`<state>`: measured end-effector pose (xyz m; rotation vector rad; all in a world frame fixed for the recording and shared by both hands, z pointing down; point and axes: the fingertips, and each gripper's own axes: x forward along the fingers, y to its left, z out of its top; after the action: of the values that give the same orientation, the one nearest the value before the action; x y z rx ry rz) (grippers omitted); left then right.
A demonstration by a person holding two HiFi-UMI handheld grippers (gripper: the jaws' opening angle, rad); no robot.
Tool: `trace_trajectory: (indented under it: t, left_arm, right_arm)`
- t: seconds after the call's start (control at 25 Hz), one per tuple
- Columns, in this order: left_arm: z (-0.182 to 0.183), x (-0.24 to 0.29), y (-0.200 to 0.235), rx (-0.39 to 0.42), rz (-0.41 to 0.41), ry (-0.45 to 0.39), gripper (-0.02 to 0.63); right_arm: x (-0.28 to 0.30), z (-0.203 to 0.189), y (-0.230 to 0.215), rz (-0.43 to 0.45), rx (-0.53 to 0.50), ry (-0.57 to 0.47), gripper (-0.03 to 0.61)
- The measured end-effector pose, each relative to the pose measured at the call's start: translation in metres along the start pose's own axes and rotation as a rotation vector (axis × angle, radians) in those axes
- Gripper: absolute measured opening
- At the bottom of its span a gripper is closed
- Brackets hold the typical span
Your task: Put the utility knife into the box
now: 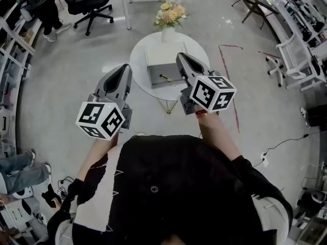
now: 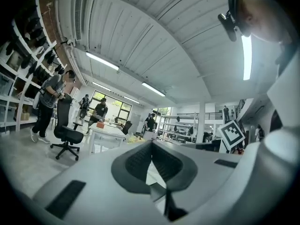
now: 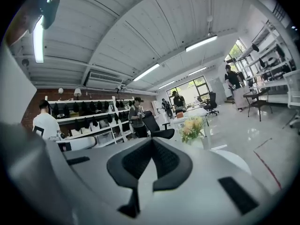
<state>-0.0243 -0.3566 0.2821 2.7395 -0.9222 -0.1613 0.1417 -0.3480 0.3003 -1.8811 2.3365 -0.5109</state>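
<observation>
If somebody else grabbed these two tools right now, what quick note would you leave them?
Left tool: shut, empty, held up short of the table.
Right tool: shut, empty, held up near the box.
Knife: lies on the grey box, mid-table. Whether it sits inside is unclear from here.
Done: possibly the placing.
Left: check it. If it isn't in, pick it up and put it in.

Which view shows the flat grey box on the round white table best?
Head view: it looks straight down onto the flat grey box. The left and right gripper views point level across the room; neither shows it.
</observation>
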Motion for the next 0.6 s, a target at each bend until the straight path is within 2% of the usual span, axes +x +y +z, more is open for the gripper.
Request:
trace_trajectory:
  t: [0.24,0.6]
  left_arm:
    - [-0.004,0.013,0.000,-0.012,-0.010,0.002,0.009]
    - [-0.007,0.016,-0.005,-0.018,0.021,-0.002,0.009]
  right_arm:
    - [0.002,0.000,-0.012,-0.022,-0.055,0.015,0.005]
    - [-0.003,0.012,-0.032,-0.038,-0.086,0.006,0.005]
